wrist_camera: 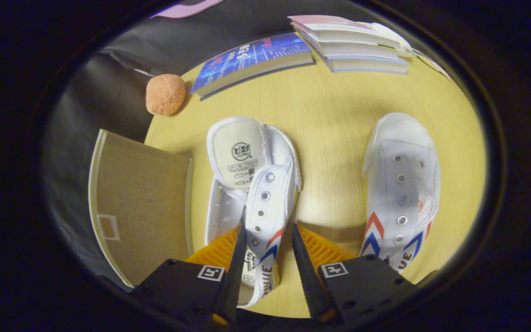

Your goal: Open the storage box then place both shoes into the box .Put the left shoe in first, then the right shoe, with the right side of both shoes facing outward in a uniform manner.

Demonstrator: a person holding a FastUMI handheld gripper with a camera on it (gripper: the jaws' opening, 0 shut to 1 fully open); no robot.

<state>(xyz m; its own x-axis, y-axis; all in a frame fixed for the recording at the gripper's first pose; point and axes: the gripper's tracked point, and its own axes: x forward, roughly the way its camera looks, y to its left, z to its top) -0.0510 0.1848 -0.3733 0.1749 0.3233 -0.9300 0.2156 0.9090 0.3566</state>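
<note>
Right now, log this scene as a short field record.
fingers: gripper open, straddling the side wall of the near shoe, not pressing it
near shoe: tipped on its side, insole showing
other shoe: upright, beside the fingers, apart
box lid: tan panel beside near shoe
beyond: orange ball, blue book, book stack
table: yellow wood

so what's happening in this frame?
A hand-held gripper's tongs straddle the lace panel of one white shoe on the yellow table, open, not clamped. The second shoe lies flat beside it. A box panel stands at the table's edge next to the straddled shoe; neither shoe is boxed yet.
</note>
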